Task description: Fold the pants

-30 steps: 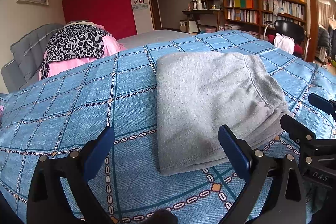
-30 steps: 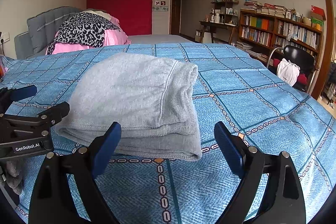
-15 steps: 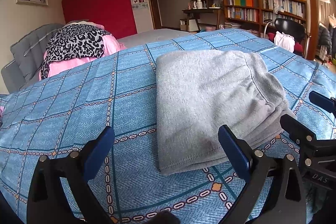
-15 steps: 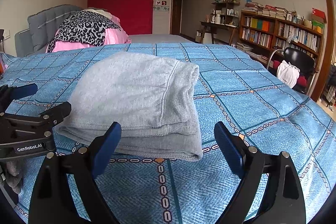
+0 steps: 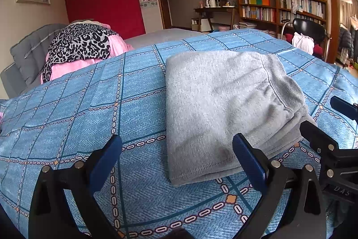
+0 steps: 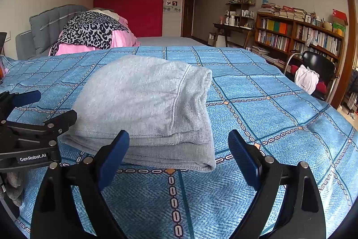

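Observation:
The grey pants (image 5: 226, 104) lie folded into a compact stack on the blue checked bedspread (image 5: 89, 115). They also show in the right wrist view (image 6: 147, 109), waistband to the right. My left gripper (image 5: 176, 156) is open and empty, just in front of the stack's near left corner. My right gripper (image 6: 179, 151) is open and empty, just in front of the stack's near edge. Each gripper shows at the edge of the other's view: the right one (image 5: 335, 127) and the left one (image 6: 33, 113).
A leopard-print and pink pile (image 6: 89, 33) lies by the grey headboard (image 6: 51, 24). A bookshelf (image 6: 299, 37), a desk (image 6: 230, 30) and a black chair (image 6: 317, 68) with a white garment stand right of the bed.
Both grippers have drawn back very slightly from the folded pants. The pants have not moved.

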Available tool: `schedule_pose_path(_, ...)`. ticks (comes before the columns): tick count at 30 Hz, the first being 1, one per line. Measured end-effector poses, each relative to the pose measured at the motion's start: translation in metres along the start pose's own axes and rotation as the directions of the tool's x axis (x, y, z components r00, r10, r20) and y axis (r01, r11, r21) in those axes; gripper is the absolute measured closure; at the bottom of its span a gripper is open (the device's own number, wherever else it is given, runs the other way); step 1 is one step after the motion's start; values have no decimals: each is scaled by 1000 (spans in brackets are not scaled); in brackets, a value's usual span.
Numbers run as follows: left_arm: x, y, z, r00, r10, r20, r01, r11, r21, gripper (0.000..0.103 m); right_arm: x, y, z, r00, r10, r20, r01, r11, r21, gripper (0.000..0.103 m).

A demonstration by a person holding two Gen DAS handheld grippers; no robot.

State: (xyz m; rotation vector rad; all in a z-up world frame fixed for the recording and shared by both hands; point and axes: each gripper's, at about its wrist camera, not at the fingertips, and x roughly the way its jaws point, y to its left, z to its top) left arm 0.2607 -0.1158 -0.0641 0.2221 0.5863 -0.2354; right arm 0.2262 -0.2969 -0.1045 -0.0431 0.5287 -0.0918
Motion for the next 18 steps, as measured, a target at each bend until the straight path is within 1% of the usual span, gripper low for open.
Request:
schedule_pose_path(10, 0, 1, 0, 1000, -4, 1, 4, 1000, 5, 5, 2, -1, -1, 1000, 5, -8, -5, 1000, 5, 12)
schedule_pose_path(18, 8, 9, -1, 999, 2, -42, -4, 999, -37, 5, 8, -11, -4, 999, 29, -35, -27, 999, 46, 12)
